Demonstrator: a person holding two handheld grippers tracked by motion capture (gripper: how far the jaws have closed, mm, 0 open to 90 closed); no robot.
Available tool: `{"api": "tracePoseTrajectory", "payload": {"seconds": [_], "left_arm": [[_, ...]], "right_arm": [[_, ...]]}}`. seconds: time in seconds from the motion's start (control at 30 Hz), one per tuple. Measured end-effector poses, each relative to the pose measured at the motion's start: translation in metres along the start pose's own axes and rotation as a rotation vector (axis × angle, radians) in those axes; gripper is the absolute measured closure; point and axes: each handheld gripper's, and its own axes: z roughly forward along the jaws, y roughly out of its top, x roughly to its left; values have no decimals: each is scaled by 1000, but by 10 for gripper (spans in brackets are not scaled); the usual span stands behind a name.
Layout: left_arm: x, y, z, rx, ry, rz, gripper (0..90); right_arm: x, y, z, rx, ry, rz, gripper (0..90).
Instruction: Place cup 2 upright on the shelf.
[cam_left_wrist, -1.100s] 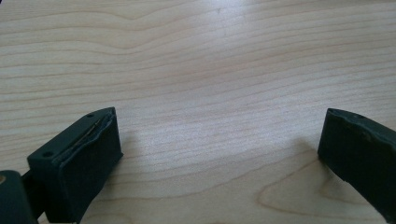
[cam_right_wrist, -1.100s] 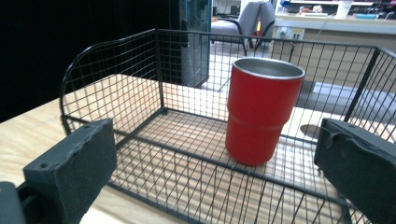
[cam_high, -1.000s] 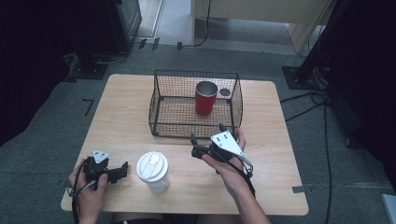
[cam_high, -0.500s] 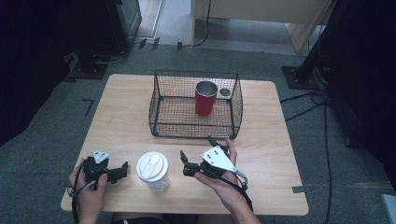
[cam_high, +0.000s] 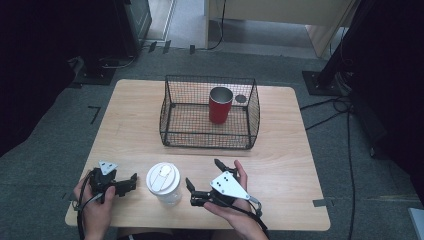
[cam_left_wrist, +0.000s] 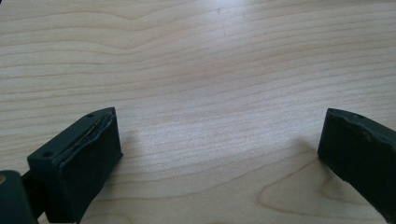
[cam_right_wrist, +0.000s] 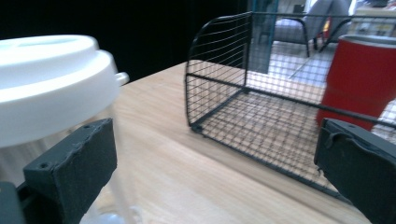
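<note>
Both tongs gape empty on the counter (cam_high: 280, 150): left tongs (cam_high: 131, 183) and right tongs (cam_high: 202, 180) flank the white-lidded clear cup (cam_high: 163, 182); a red cup (cam_high: 220, 105) stands inside the wire basket (cam_high: 207, 141).

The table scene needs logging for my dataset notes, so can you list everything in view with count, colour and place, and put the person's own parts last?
table: one, light wood, centre of the high view, on grey carpet.
wire basket: one, black mesh, far middle of the table, open at the top.
red cup: one, red with a metal rim, upright inside the wire basket.
lidded cup: one, clear with a white lid, near edge of the table, between the two hand-held grippers.
left hand-held gripper: one, black, near left, jaws apart over bare wood.
right hand-held gripper: one, black with a grey plate, near middle, jaws wide apart, beside the lidded cup.
hands: two, at the bottom edge, one on each hand-held gripper.
</note>
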Motion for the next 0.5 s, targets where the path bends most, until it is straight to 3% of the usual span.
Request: {"api": "tracePoseTrajectory", "payload": {"seconds": [0.5], "left_arm": [[0, 0, 0, 0, 0, 0, 0]], "right_arm": [[35, -13, 5, 6, 151, 12, 0]]}}
